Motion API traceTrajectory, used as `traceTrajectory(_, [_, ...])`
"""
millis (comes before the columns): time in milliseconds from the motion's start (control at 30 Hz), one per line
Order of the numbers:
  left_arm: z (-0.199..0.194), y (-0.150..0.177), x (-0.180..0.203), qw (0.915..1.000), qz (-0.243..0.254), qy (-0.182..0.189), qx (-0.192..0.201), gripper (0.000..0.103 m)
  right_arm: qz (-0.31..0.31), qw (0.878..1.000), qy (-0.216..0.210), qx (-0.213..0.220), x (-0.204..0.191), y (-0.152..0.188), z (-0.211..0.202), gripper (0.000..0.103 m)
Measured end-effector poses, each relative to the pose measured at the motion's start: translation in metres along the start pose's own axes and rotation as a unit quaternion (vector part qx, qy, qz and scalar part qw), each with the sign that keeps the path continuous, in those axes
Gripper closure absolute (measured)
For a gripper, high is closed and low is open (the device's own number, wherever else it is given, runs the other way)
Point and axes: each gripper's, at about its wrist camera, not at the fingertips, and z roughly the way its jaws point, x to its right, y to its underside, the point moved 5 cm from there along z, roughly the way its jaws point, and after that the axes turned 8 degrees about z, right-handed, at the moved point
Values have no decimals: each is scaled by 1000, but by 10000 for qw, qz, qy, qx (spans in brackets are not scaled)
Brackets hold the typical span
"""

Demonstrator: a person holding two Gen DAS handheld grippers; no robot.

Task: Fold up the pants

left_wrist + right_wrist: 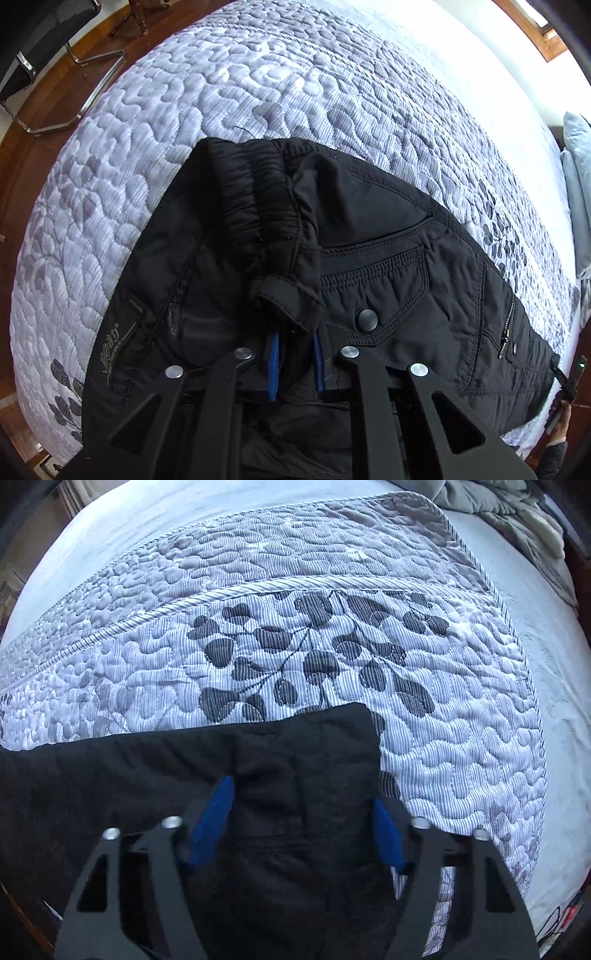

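Black padded pants (388, 266) lie on a quilted bedspread (221, 110). In the left wrist view the waistband end with a snap button (366, 319) and pockets is in front of me. My left gripper (295, 354) has its blue pads close together on a fold of the waist fabric. In the right wrist view a leg end of the pants (295, 760) lies flat. My right gripper (299, 812) is open, its blue pads (214, 819) spread wide over the leg fabric.
The quilt has a dark leaf print (306, 653) and a corded edge. A metal-framed chair (48, 66) stands on the wooden floor beyond the bed. A grey pillow (576, 192) and a rumpled blanket (509, 513) lie at the bed's edges.
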Motion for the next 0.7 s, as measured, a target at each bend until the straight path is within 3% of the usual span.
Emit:
traceTrajectory(33, [-1, 0, 2, 10000, 0, -29, 36, 89, 25, 9999, -139, -17, -1, 1, -4, 85])
traceTrajectory(100, [-4, 0, 6, 9999, 25, -58, 117, 90, 112, 9993, -358, 54, -1, 3, -17, 92])
traceTrajectory(267, [-32, 3, 12, 9978, 27, -24, 663, 91, -289, 9945, -270, 972, -11, 12, -75, 93])
traceTrajectory(400, [-74, 17, 21, 9891, 241, 223, 1432, 91, -539, 9745, -612, 2092, -26, 28, -144, 93])
traceTrajectory(533, [-114, 52, 15, 9765, 389, 556, 2046, 91, -541, 9558, -836, 2765, -5, 78, -199, 92])
traceTrajectory(700, [-153, 112, -16, 9562, 387, 1067, 2699, 91, -181, 9385, -889, 3332, 38, 154, -230, 91])
